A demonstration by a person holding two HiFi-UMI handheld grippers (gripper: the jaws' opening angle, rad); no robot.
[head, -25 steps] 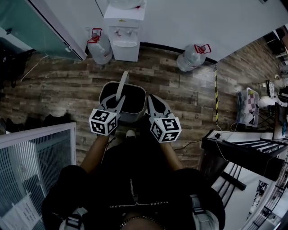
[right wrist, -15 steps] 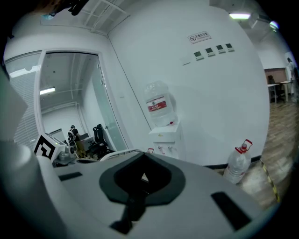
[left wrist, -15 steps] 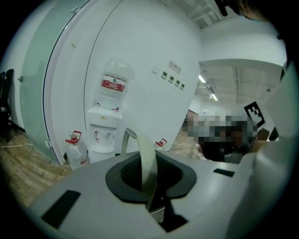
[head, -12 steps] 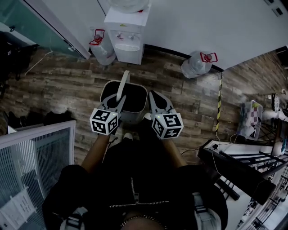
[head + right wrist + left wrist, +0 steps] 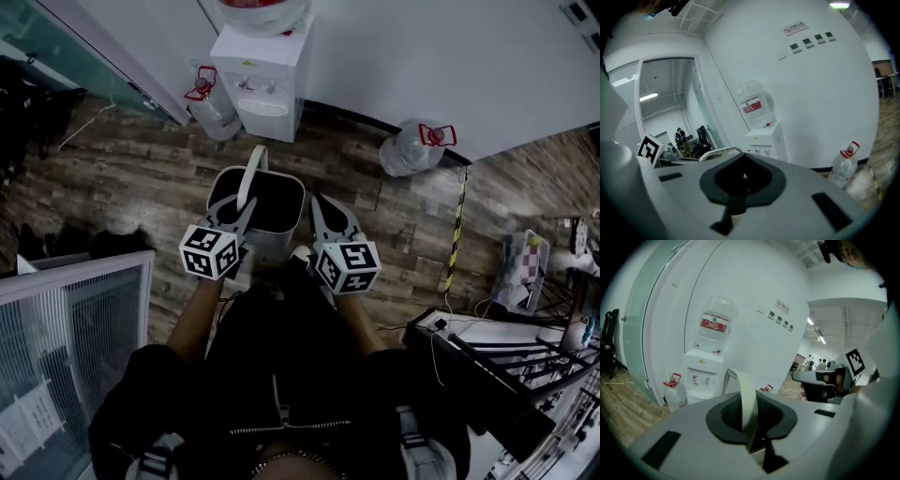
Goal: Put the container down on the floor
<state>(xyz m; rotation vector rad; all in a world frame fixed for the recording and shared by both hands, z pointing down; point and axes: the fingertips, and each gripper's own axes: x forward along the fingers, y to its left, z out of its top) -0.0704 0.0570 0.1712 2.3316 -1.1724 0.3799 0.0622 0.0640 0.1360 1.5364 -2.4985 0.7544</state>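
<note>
Noted left gripper clamped on the pale handle of the container, jaws narrowed down to the strap's thickness, handle standing upright between them. Confirmed in the left gripper view: strap pinched edge-on in the dark recess of the pads. Found right gripper with jaws drawn together on nothing, just beside the container's right rim; contact with it not clear. Placed the container directly below the left gripper, ahead of the person's legs, over the wood floor; pale walls, dark inside. Could not tell whether its base touches the floor. Logged a water dispenser against the white wall beyond, one water bottle just beside it at left, a second bottle well off to the right
</note>
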